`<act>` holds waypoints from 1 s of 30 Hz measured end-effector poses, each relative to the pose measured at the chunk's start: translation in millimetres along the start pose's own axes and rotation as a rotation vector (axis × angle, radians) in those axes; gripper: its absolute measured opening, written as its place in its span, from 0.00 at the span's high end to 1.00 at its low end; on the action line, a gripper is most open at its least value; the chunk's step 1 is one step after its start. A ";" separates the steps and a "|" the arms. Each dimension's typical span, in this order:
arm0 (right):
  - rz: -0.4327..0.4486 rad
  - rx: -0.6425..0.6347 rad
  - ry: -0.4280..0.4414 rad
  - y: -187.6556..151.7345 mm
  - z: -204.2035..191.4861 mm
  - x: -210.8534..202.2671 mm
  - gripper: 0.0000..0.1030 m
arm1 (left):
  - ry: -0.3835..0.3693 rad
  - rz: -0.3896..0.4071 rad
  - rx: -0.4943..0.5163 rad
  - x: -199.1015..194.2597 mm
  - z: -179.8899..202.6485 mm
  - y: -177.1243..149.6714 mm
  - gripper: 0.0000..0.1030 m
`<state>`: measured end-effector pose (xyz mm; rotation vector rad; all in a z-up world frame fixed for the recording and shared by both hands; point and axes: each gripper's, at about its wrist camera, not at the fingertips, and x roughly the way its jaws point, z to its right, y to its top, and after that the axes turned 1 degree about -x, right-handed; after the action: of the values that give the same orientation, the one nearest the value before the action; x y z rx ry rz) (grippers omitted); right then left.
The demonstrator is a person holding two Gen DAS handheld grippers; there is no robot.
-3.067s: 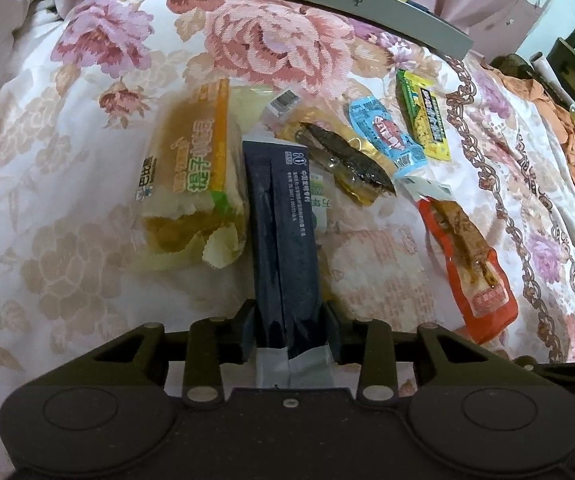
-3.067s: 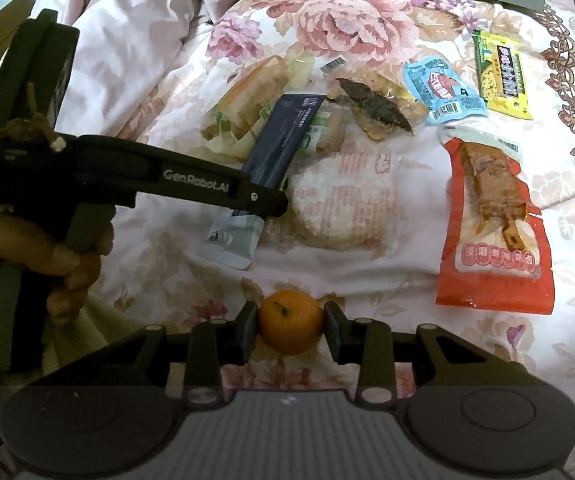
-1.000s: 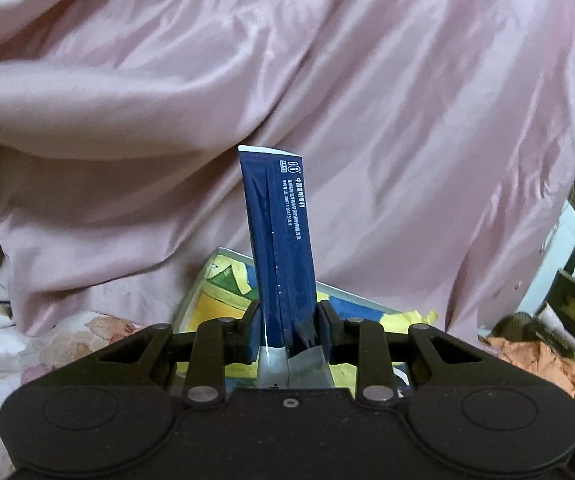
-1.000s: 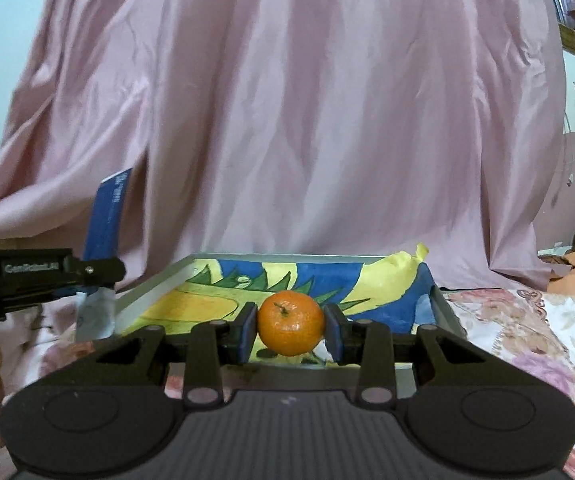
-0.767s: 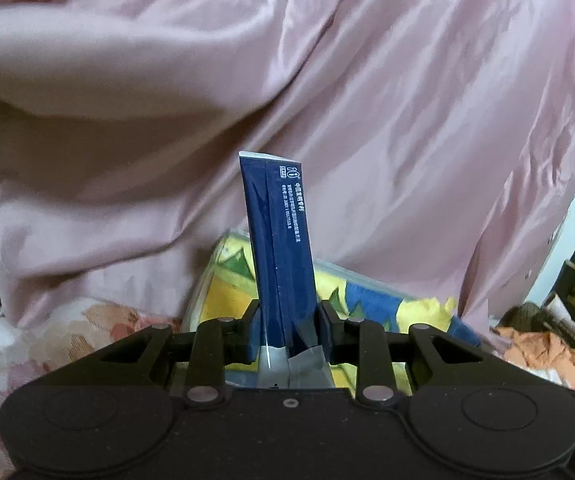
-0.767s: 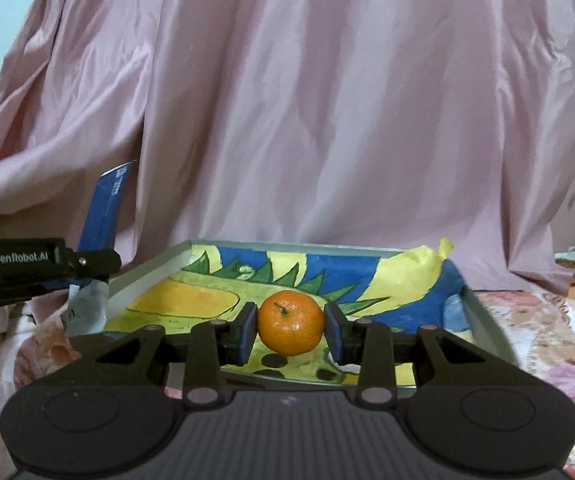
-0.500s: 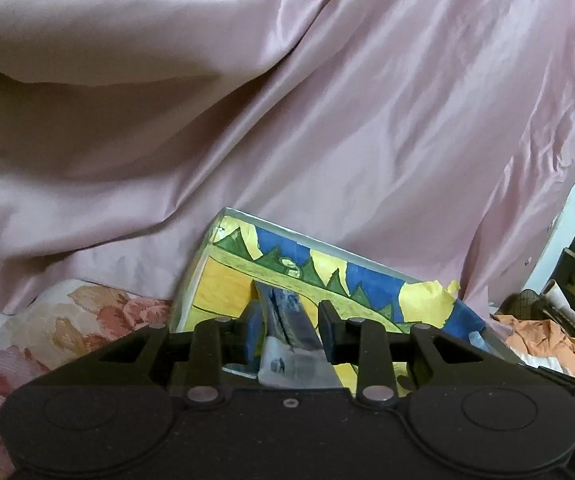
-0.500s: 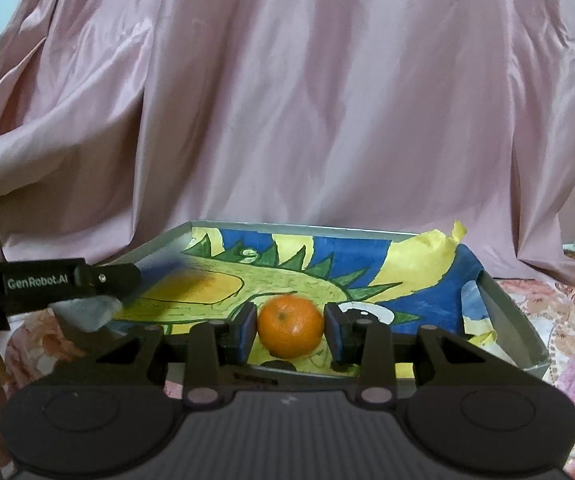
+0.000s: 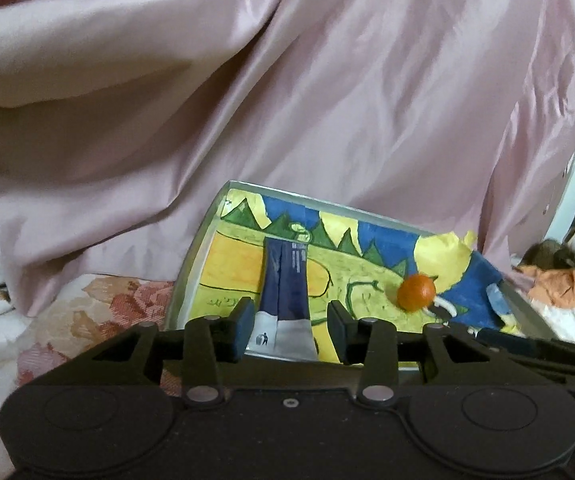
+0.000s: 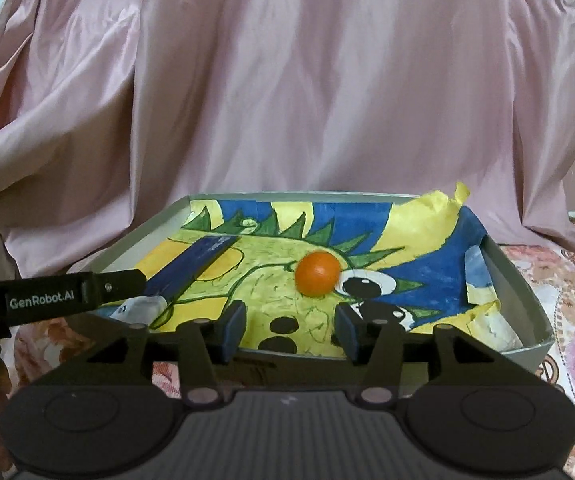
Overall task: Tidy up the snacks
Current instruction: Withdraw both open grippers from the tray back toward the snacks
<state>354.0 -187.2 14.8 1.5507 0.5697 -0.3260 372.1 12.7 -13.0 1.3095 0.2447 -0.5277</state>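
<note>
Tray first: grey, shallow, lined with a painted yellow-blue sheet, sat on a floral bedspread under a wall of pink satin. Both snacks down inside already. Navy packet flat between the left gripper pads, jaws opening, not pinching. Tangerine loose just ahead of the right gripper, jaws opening too, nothing between. Probably best: pull both straight back, no nudging that round fruit.
</note>
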 end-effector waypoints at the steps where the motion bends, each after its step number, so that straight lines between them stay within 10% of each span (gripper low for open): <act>1: -0.006 -0.003 0.001 0.4 0.8 -0.8 0.47 | 0.007 -0.005 0.011 -1.5 2.0 -0.5 0.59; 7: 0.032 -0.021 -0.004 1.5 4.5 -10.7 0.46 | 0.002 0.042 -0.006 -21.1 7.5 0.5 0.47; 20: 0.283 -0.014 -0.012 1.8 7.7 -97.3 0.12 | 0.016 0.228 0.014 -125.4 36.1 6.1 0.04; 30: 0.393 0.013 -0.004 -18.2 17.3 -184.1 0.00 | 0.017 0.311 0.061 -210.1 62.0 -22.8 0.01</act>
<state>193.6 -233.0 96.7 1.6333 0.2494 -0.0325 172.9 -2.1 79.9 1.3805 0.0370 -0.2613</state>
